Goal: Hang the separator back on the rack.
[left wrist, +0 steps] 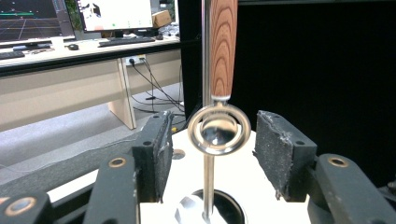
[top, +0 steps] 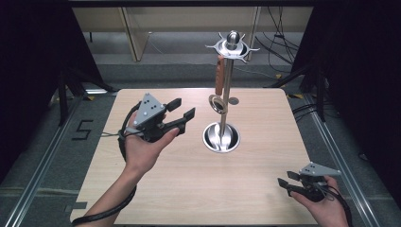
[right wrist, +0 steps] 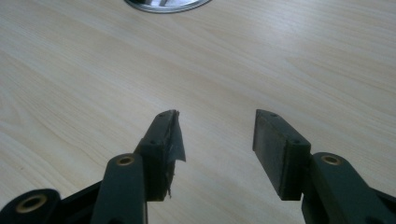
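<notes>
Pale woodgrain table, silver stand, reddish-brown grained handle, black jaws.

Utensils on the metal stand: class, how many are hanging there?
1: a wooden-handled utensil hangs from the stand's top ring, its round metal end beside the pole. Others behind the pole may be hidden.

Light wood table w/ chrome rack stand, round base near centre.

One stand, one hanging utensil
</notes>
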